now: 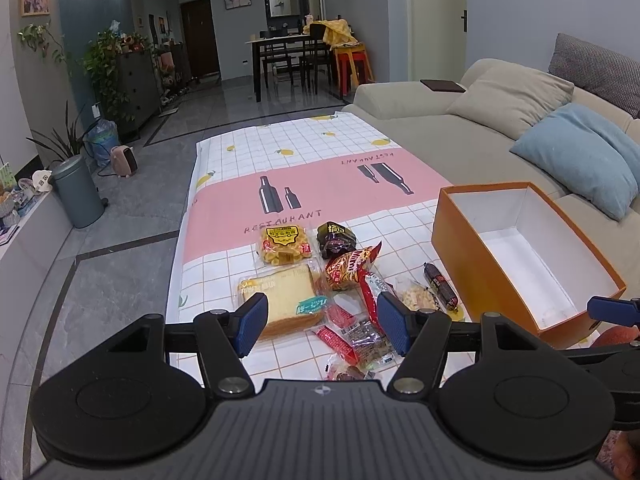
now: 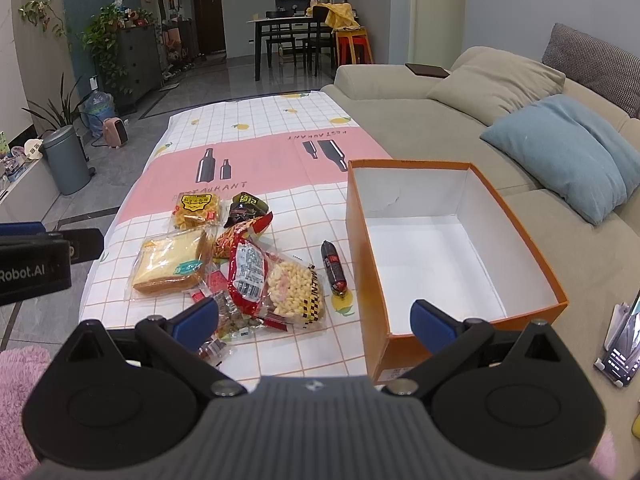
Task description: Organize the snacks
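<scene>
Several snacks lie in a heap on the table near its front edge: a bagged bread slice [image 1: 284, 300] [image 2: 172, 266], a yellow cracker pack [image 1: 285, 246] [image 2: 196, 210], a dark wrapped snack [image 1: 336, 238] [image 2: 246, 208], a red sausage pack [image 2: 248, 276], a popcorn bag [image 2: 294, 292] and a single dark sausage [image 1: 440, 286] [image 2: 334, 268]. An orange box [image 1: 460, 248] [image 2: 362, 248] with a white inside stands open and empty to their right. My left gripper [image 1: 322, 324] is open above the near snacks. My right gripper [image 2: 314, 322] is open between heap and box.
The table has a pink and white checked cloth [image 1: 320, 184] [image 2: 260, 152]. A beige sofa [image 1: 460, 120] [image 2: 440, 112] with a blue cushion [image 2: 568, 152] runs along the right. A phone on a stand [image 2: 622, 344] sits at the right. A grey bin [image 1: 78, 192] stands on the floor left.
</scene>
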Demonstrator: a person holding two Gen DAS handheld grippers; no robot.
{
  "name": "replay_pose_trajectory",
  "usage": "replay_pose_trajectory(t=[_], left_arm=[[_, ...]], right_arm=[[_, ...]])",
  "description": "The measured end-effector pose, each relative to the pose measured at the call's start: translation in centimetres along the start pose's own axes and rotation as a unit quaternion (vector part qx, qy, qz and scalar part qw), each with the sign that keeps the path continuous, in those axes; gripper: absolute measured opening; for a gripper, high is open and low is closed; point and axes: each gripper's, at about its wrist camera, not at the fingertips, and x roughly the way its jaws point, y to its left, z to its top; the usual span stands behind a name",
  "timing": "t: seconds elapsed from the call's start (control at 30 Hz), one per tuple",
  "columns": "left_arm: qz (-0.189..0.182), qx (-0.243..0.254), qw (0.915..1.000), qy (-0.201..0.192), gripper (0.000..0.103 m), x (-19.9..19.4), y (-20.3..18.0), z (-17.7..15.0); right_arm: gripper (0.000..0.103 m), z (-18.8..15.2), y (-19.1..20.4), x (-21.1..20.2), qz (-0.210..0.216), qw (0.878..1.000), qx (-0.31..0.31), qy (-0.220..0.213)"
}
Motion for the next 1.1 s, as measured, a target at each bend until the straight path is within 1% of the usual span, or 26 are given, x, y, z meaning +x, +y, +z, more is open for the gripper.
replay_pose_trajectory(t=[1.1], left_arm=[[0.001,-0.005,1.0,0.006,0.074,0.24,0.18,-0.3]], right_arm=[[0.1,-0.09,0.05,0.17,0.0,1.0,0.0,0.003]])
